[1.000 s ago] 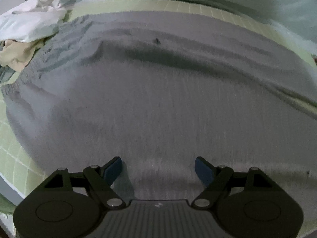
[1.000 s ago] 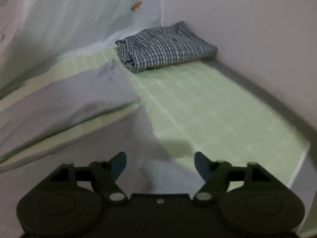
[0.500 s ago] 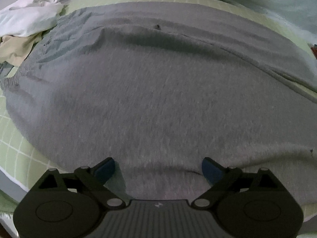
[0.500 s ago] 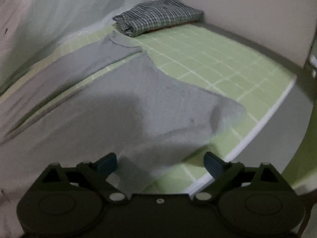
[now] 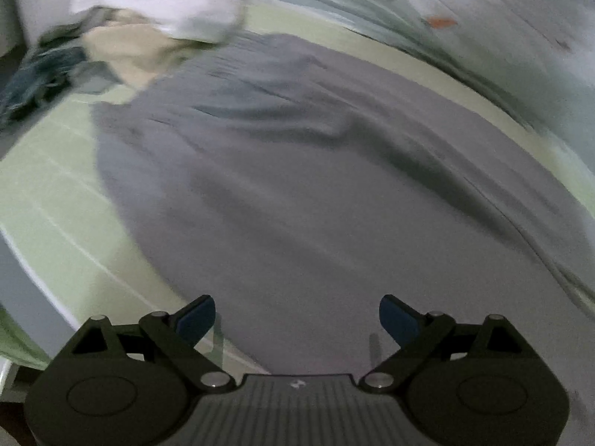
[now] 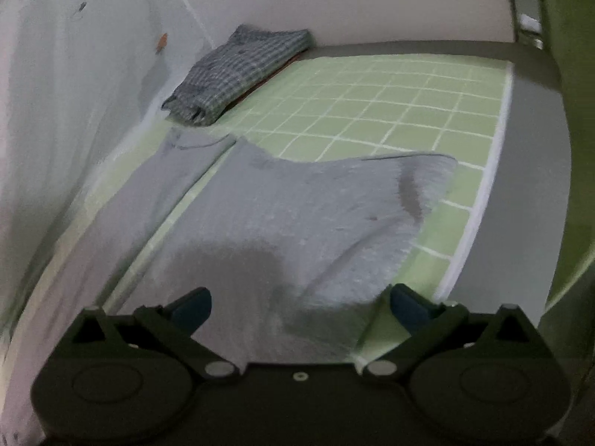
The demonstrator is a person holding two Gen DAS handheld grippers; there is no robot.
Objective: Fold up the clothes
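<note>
grey garment (image 5: pixel 316 193) lies spread flat on green checked mat (image 6: pixel 390 111).

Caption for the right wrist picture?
Open right gripper above spread grey garment on green checked sheet; folded plaid shirt by the wall.

A bedroom at home, seen from over a bed.

A green checked sheet (image 6: pixel 390 111) covers the mattress ahead of the right tongs, a folded plaid garment (image 6: pixel 241 70) lies far ahead by the plain wall (image 6: pixel 372 0), and a loose heap of unfolded laundry (image 5: pixel 141 11) sits far ahead-left of the left tongs beside a carrot-print curtain (image 5: pixel 483 18).
</note>
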